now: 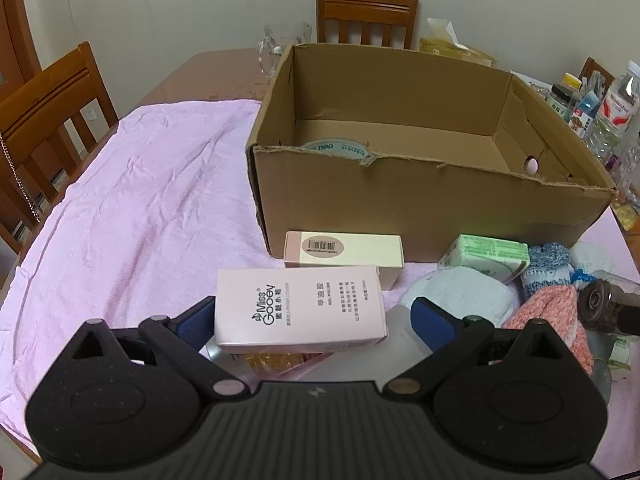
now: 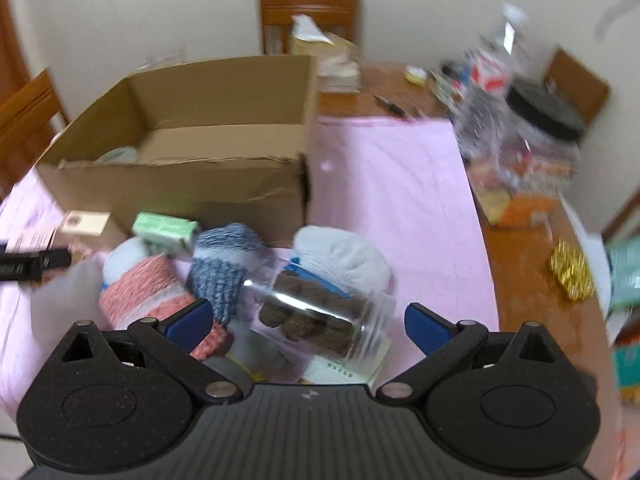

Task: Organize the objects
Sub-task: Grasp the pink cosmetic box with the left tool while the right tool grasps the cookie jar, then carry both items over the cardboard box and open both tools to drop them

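Note:
My left gripper [image 1: 316, 326] is open low over the pink cloth. A pale pink "Miss Gooey" carton [image 1: 298, 308] lies between its fingers, close against the left pad. Behind it lie a cream carton [image 1: 344, 248], a green box [image 1: 484, 256] and several socks [image 1: 546, 268]. The open cardboard box [image 1: 432, 200] stands beyond them with a tape roll [image 1: 336, 148] inside. My right gripper [image 2: 308, 328] is open too, and a clear jar of dark brown pieces [image 2: 316, 316] lies on its side between its fingers. The right wrist view is blurred.
Wooden chairs [image 1: 52, 120] stand at the table's left and far sides. Glass mugs [image 1: 276, 48] sit behind the box. Bottles and jars [image 2: 520, 120] crowd the right side, with a gold scrubber [image 2: 572, 276] on bare wood. The pink cloth [image 1: 140, 200] spreads to the left.

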{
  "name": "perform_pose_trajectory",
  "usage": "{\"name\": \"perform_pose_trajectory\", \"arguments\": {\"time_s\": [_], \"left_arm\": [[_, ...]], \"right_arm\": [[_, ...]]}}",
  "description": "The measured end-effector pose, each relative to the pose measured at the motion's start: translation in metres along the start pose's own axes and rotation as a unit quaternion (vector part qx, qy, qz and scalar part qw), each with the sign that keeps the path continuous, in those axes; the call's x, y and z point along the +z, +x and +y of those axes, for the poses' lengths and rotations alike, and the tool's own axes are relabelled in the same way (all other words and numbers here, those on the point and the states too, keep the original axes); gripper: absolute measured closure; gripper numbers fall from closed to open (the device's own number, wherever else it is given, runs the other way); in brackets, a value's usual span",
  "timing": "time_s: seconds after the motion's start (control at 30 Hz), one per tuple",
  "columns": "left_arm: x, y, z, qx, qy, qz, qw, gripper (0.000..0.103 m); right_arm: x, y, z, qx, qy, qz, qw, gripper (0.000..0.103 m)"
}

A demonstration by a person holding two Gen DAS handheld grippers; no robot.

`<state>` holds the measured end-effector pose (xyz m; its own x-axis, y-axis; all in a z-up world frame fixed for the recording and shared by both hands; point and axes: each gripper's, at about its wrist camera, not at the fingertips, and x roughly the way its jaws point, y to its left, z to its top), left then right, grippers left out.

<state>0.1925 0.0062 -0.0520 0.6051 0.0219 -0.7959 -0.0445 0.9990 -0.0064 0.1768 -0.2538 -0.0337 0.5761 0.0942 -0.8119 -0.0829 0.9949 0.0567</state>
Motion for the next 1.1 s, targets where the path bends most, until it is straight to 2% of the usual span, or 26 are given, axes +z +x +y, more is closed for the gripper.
{"name": "perform_pose_trajectory", "arguments": {"time_s": [0.17,0.3,0.6,0.7,0.8,1.1], "left_arm": [[0.0,0.002,0.0,0.005,0.001,0.004,1.0,0.003],[0.001,0.005,0.0,0.009,-0.003,0.007,0.9999,0.003],[0.003,0.007,0.001,0.017,-0.011,0.005,0.9998,0.004],[0.003,0.007,0.001,0.016,-0.007,0.007,0.9998,0.007],[0.003,0.009,0.003,0.013,-0.001,0.01,0.9999,0.022],[0.01,0.005,0.017,-0.015,0.012,0.021,0.9996,0.022]], "right_arm": [[0.001,0.017,0.001,0.002,0.045,0.017,0.999,0.0],[0.007,0.028,0.008,-0.022,0.056,0.022,0.998,0.0],[0.014,0.044,0.011,-0.045,0.053,0.031,0.997,0.002],[0.014,0.045,0.011,-0.048,0.048,0.033,0.997,0.003],[0.015,0.045,0.011,-0.048,0.044,0.037,0.997,0.004],[0.02,0.041,0.012,-0.035,0.018,0.05,0.998,0.004]]}}
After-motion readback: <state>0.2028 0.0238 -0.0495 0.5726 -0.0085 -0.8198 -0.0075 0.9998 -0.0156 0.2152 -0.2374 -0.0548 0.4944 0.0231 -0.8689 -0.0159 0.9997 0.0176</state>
